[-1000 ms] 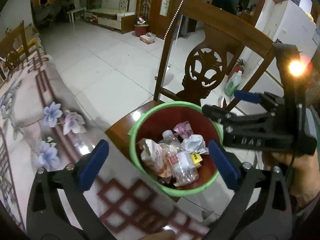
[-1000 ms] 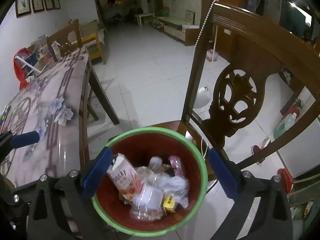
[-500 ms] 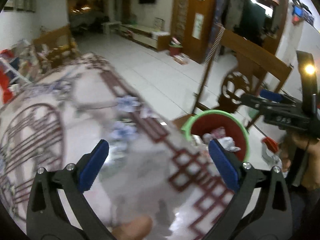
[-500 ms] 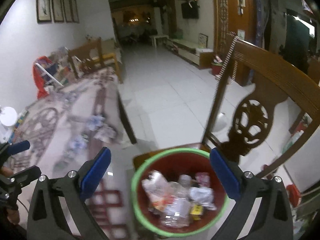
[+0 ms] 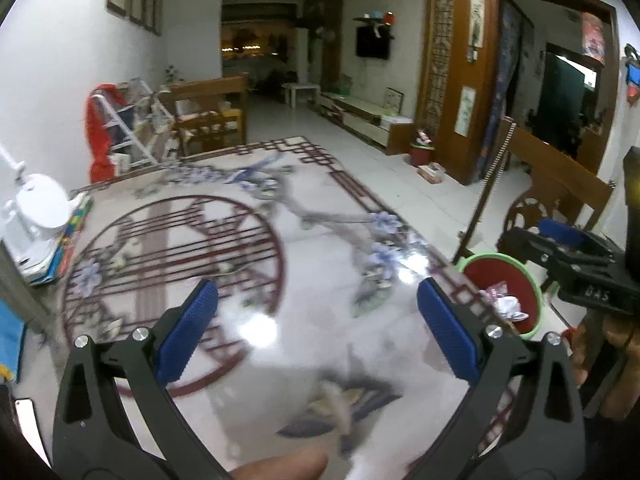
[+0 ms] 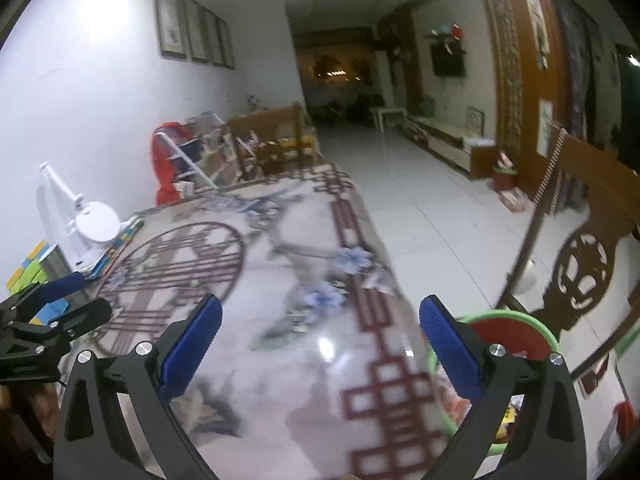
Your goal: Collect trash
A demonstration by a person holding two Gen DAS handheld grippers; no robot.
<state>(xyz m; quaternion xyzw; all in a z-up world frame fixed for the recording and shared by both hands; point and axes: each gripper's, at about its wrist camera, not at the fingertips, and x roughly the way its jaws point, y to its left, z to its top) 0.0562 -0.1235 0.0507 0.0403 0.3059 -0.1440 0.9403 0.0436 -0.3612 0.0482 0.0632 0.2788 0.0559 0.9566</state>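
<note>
Red-lined bin (image 5: 505, 285) with a green rim, standing on the seat of a carved wooden chair (image 6: 585, 264) at the table's right edge; crumpled white and pink wrappers (image 5: 505, 302) lie inside, and in the right wrist view further packaging shows in it, partly hidden behind a gripper finger. Glossy table top (image 5: 256, 264), pale, printed with a dark red lattice circle, a red fret border and blue-white blossoms; ceiling light glares on it. Left gripper (image 5: 318, 330): black frame, blue ribbed pads, jaws spread wide with nothing between them, held above the table's near part. Right gripper (image 6: 320, 350): same build, jaws likewise wide apart and empty, held over the table's right border with the bin just beyond its right finger. In the left wrist view the right gripper sits to the right of the bin, a hand (image 5: 612, 364) around its grip. A blurred small scrap (image 5: 338, 402) lies on the table near the lower edge of the left view; its kind cannot be told. White desk lamp (image 6: 86, 226) and coloured books (image 6: 30, 270) stand at the table's far left. Red garment over a white rack (image 5: 104, 136) against the wall beyond. Motion blur softens most of the table pattern.
</note>
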